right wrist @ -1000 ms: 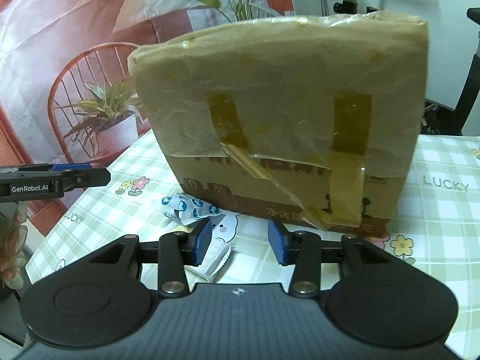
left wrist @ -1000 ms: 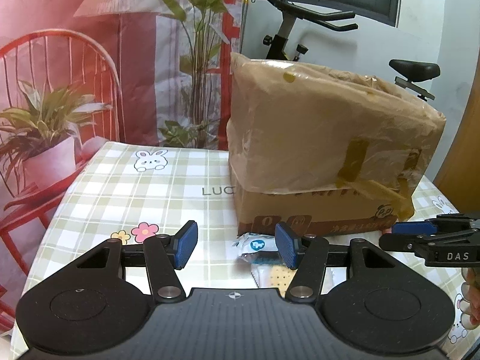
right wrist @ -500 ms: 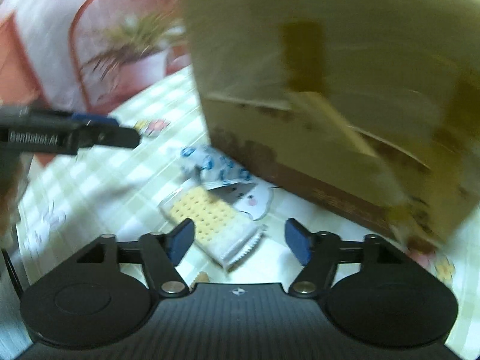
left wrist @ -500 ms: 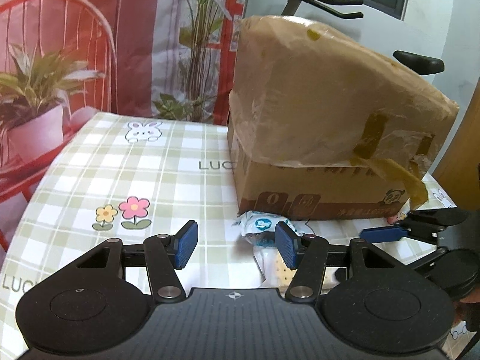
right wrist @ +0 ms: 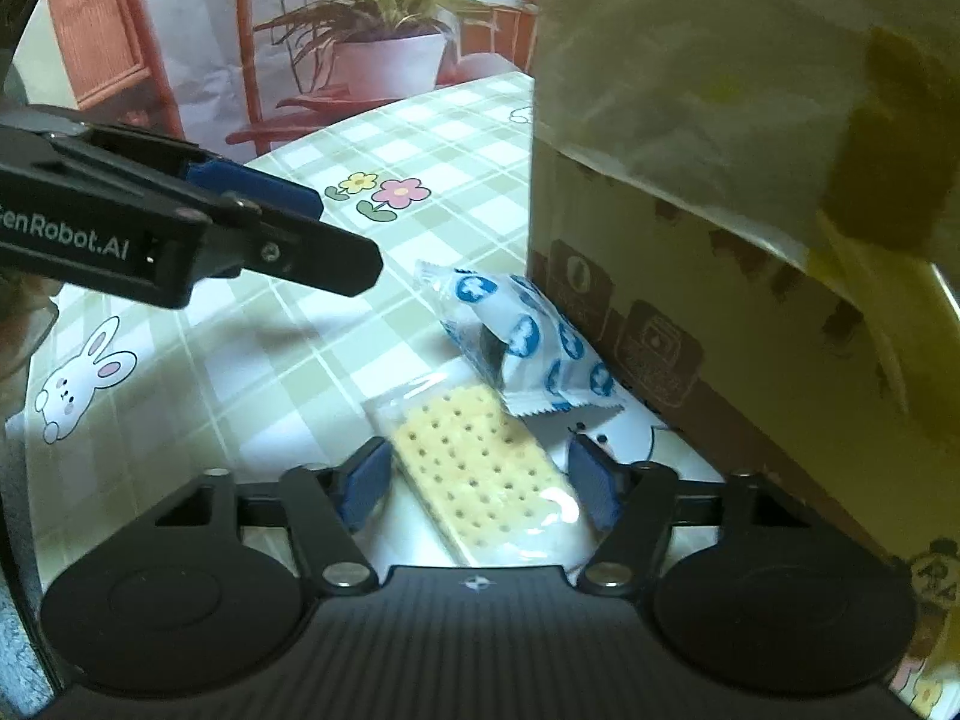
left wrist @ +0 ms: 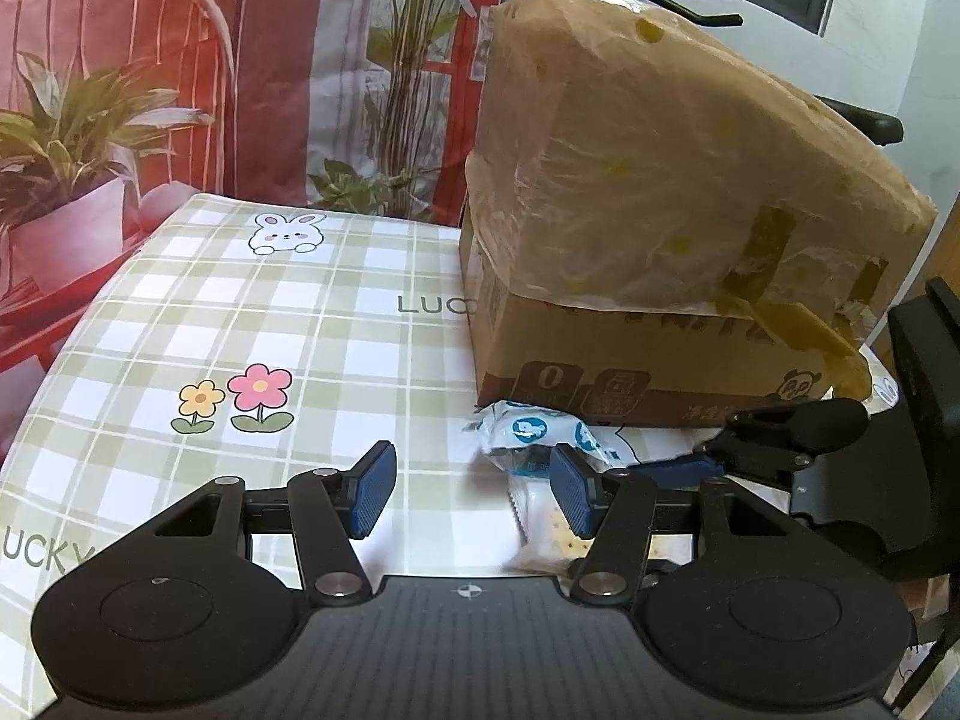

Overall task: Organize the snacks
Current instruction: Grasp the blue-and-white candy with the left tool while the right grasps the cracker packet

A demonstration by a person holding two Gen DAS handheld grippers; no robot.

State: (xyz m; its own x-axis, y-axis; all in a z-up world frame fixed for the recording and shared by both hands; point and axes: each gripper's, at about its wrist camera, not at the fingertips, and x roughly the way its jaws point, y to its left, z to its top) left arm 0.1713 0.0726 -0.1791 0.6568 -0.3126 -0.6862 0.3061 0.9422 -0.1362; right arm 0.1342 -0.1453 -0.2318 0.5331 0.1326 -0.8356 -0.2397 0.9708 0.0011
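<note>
Closing right gripper [right wrist: 477, 489] around the cracker packet [right wrist: 480, 474] on the tabletop [right wrist: 288, 354], pads not yet touching; left gripper [left wrist: 471, 489] open, empty; next, squeeze and lift.

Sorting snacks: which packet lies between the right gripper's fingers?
The clear cracker packet, between the closing right gripper; the white, blue-spotted packet lies beyond, against the box.

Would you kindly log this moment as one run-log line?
right gripper: closing around cracker pack | left gripper: open, empty | blue-white packet: against box
</note>
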